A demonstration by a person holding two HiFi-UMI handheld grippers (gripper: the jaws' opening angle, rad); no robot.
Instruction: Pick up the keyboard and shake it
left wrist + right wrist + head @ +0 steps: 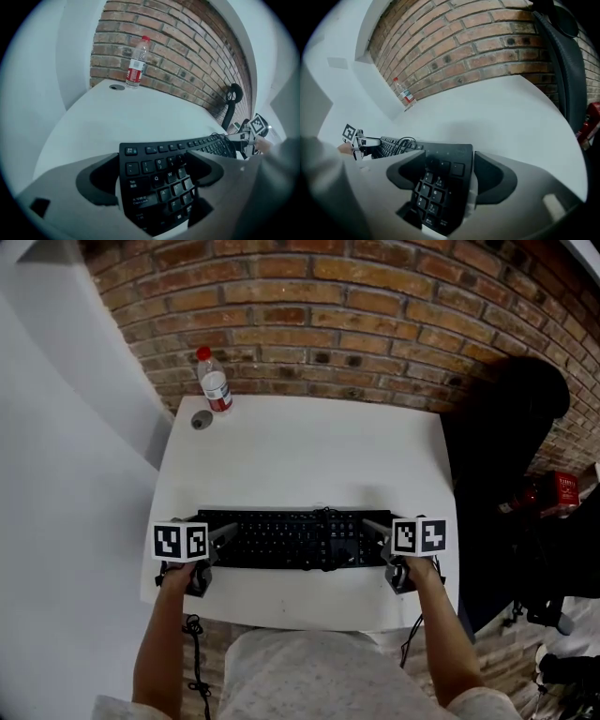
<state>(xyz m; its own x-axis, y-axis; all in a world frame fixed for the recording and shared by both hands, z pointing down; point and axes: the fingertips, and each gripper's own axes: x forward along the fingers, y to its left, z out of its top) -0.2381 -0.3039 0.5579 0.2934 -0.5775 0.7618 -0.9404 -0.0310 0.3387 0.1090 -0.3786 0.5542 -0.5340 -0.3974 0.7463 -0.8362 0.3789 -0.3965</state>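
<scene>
Head view: a black full-size computer keyboard lies flat along the near edge of a white rectangular worktop. It has one hand-held gripper at each end: the left hand-held gripper at its left end, the right hand-held gripper at its right end. A clear plastic water bottle with a red cap and a small grey round disc stand well apart from it at the far left corner, before the brick wall.

Left gripper view: the jaws stand apart with the keyboard's left end between them. One jaw sits over the letter keys, and the other is just outside the keyboard's edge, where a strip of white worktop shows between them. The pads do not look pressed on.

Right gripper view: here too the jaws are spread wide and reach round the number-pad end. One jaw is above the keys, the other is beside the outer edge with a pale gap showing, and no squeeze can be seen.

In my judgement the step in hand is the grasp itself: both tools are placed, but the keyboard still rests on the worktop. Next, both pairs of jaws should close firmly on the two ends. The lift should then be even on both sides so the board stays level. The cable coiled on the keys needs enough slack, and the grip should be secure before any shaking starts.
</scene>
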